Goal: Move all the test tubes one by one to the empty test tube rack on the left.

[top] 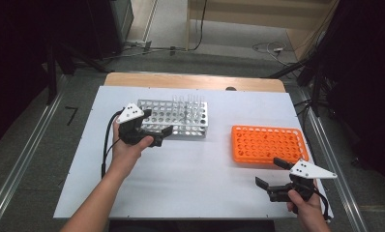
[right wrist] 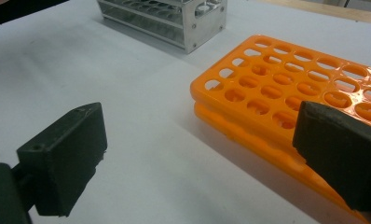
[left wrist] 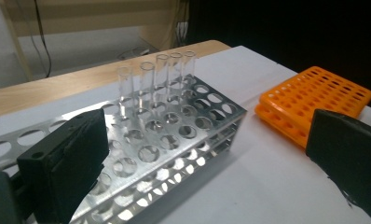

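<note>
Right hand-held gripper (top: 271, 173) agape beside orange rack's (top: 269, 143) edge.

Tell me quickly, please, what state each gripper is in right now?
Left gripper: open, holding nothing, next to the metal rack.
Right gripper: open, holding nothing, close to the orange rack.

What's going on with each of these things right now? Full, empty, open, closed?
Metal rack: upright on the table, mostly empty holes.
Glass tubes: five, standing upright in the metal rack, look empty.
Orange rack: lying flat, every hole empty.
Left gripper: open, holding nothing, beside the metal rack.
Right gripper: open, holding nothing, near the orange rack.
</note>
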`<move>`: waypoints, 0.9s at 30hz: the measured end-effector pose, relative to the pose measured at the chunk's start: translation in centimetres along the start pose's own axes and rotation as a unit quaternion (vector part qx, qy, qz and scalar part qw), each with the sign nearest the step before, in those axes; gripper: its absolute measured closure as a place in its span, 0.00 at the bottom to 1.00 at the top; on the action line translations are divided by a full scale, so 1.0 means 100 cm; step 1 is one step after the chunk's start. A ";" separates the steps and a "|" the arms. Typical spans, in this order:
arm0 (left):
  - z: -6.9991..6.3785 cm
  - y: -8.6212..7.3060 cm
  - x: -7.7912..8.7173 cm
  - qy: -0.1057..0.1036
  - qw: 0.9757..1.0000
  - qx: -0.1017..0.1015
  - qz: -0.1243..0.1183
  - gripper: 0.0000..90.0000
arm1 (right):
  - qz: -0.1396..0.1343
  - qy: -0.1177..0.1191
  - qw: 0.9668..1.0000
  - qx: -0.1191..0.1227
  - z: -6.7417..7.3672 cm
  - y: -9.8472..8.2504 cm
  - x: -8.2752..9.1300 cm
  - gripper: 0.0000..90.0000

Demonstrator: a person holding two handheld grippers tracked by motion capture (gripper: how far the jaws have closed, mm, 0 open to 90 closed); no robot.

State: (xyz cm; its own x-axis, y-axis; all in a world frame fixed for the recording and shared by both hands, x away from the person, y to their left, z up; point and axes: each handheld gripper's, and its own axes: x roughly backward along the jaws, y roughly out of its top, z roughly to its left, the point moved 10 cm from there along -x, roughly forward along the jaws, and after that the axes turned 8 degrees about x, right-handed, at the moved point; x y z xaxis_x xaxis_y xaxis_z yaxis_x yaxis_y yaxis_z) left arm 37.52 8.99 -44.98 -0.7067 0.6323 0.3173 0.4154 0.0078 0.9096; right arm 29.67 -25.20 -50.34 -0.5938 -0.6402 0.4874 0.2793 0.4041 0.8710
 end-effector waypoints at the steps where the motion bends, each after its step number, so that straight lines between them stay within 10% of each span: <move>1: -0.002 -0.002 0.003 -0.001 1.000 -0.002 -0.003 0.00 | 0.000 0.000 1.000 -0.001 0.000 0.000 0.000 0.02; 27: -0.022 -0.068 0.082 -0.001 1.000 -0.005 -0.011 0.00 | 0.001 -0.014 1.000 -0.003 -0.009 -0.006 0.001 0.02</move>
State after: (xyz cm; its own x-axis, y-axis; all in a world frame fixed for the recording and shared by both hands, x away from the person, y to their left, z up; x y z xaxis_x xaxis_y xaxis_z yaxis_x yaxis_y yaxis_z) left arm 27.59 12.40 -47.96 -0.7137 0.6344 0.2970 0.3946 0.0138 0.9188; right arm 30.12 -26.09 -50.75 -0.6139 -0.6206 0.4879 0.2859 0.4013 0.8702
